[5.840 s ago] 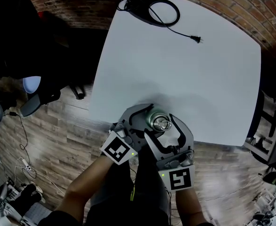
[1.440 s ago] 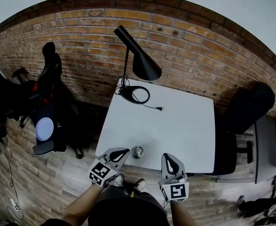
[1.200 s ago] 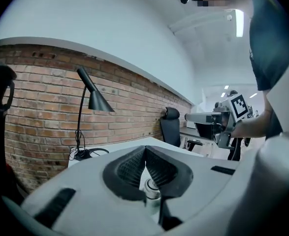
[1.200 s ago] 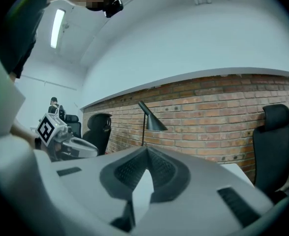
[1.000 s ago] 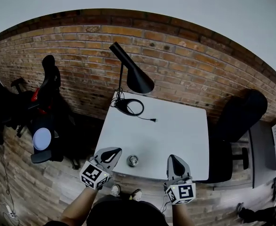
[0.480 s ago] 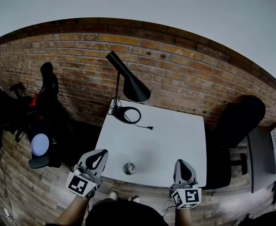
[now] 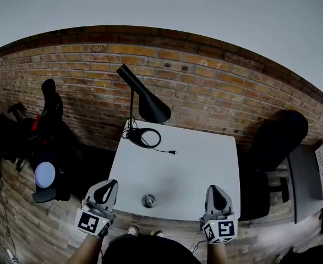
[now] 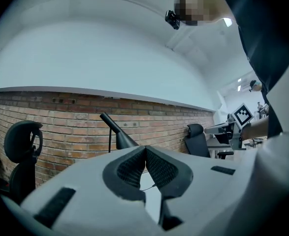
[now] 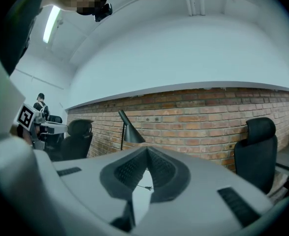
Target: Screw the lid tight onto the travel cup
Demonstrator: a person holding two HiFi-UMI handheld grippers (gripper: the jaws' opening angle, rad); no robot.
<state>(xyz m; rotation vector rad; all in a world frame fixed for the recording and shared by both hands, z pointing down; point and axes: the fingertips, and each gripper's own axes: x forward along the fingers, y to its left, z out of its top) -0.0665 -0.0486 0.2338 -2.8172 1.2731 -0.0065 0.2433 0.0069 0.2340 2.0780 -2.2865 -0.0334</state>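
Observation:
The travel cup (image 7: pixel 148 201), metal with its lid on top, stands upright near the front edge of the white table (image 7: pixel 194 164) in the head view. My left gripper (image 7: pixel 109 185) hangs off the table's front left corner, well left of the cup, jaws shut and empty. My right gripper (image 7: pixel 214 191) is at the front right corner, far from the cup, also shut on nothing. In the left gripper view the ribbed pads (image 8: pixel 132 170) meet at the tips; in the right gripper view the pads (image 9: pixel 160 170) do the same. The cup is hidden in both gripper views.
A black desk lamp (image 7: pixel 143 100) with its ring base and cord (image 7: pixel 143 138) stands at the table's back left. A brick wall (image 7: pixel 216 87) runs behind. Black office chairs (image 7: pixel 279 136) flank the table; wood flooring lies around it.
Both grippers have drawn back from the cup and spread apart, the left one sliding further left. The head camera has risen and pulled away, so the table looks smaller.

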